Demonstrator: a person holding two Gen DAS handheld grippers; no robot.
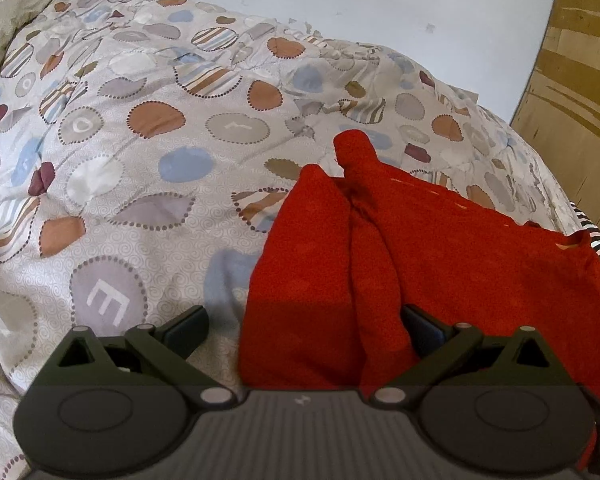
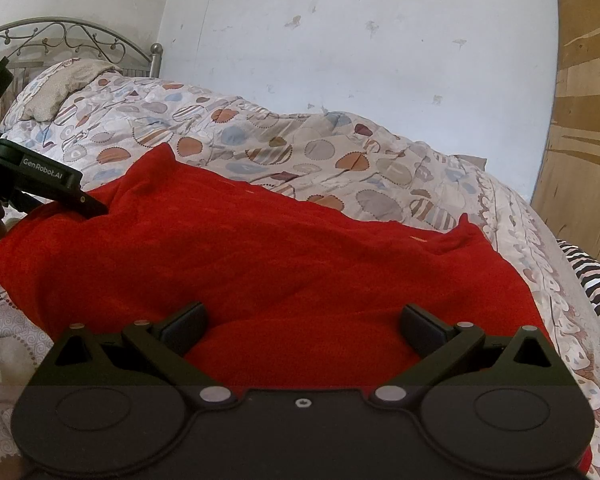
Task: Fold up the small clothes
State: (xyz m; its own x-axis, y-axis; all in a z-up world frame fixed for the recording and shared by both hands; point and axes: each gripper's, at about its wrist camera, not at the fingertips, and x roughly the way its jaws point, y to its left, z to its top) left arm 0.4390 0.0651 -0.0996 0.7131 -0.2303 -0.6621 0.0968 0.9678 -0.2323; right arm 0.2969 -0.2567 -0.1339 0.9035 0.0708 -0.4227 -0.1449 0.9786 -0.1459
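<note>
A red knit garment [image 2: 284,256] lies spread on the patterned quilt [image 2: 328,148]; in the left wrist view it [image 1: 440,248] fills the lower right, with folds bunched toward me. My left gripper [image 1: 304,330] is open, its jaws wide apart around the garment's left edge folds. From the right wrist view the left gripper [image 2: 88,204] shows at the garment's far left corner. My right gripper [image 2: 303,326] is open, jaws wide apart just over the garment's near edge.
The quilt [image 1: 140,152] covers a bed with a metal headboard [image 2: 72,38] and a pillow [image 2: 64,84]. A striped cloth [image 2: 592,292] lies at the bed's right edge. A white wall and a wooden panel [image 2: 580,120] stand behind.
</note>
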